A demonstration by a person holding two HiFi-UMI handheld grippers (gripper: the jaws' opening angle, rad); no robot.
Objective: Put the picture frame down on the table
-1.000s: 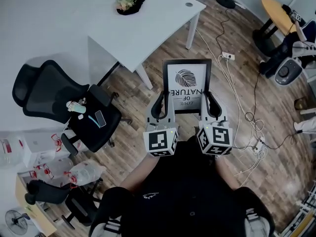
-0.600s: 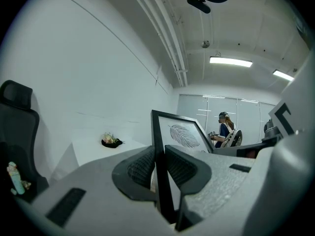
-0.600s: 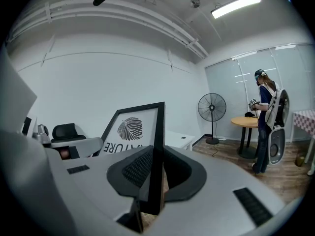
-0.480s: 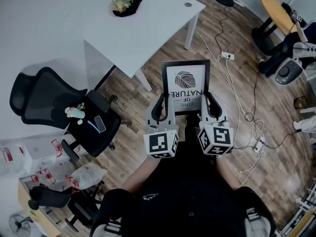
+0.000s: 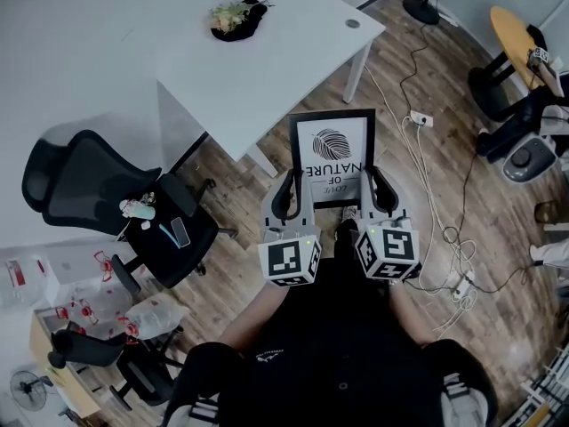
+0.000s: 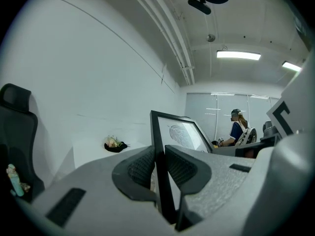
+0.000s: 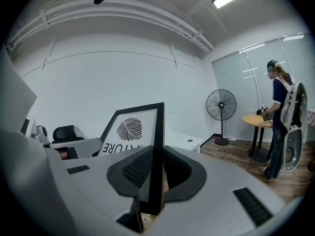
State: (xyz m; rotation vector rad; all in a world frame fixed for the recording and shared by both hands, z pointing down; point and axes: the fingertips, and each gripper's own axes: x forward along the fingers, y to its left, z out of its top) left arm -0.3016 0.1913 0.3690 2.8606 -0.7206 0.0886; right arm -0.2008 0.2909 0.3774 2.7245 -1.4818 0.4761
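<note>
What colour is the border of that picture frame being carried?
Black, around a white print with a dark leaf design; the picture frame shows best in the head view.

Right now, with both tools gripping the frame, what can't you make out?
- Back of the picture frame: turned away in every view.
- White table: far edge lost against the white wall, head view.
- Bits on the black chair: too small in the head view.
- Dark bundle on the table: too small to identify.

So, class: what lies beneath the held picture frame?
Bare wood floor shows around the picture frame, with the white table off to its left. The patch directly beneath is hidden by the frame.
</note>
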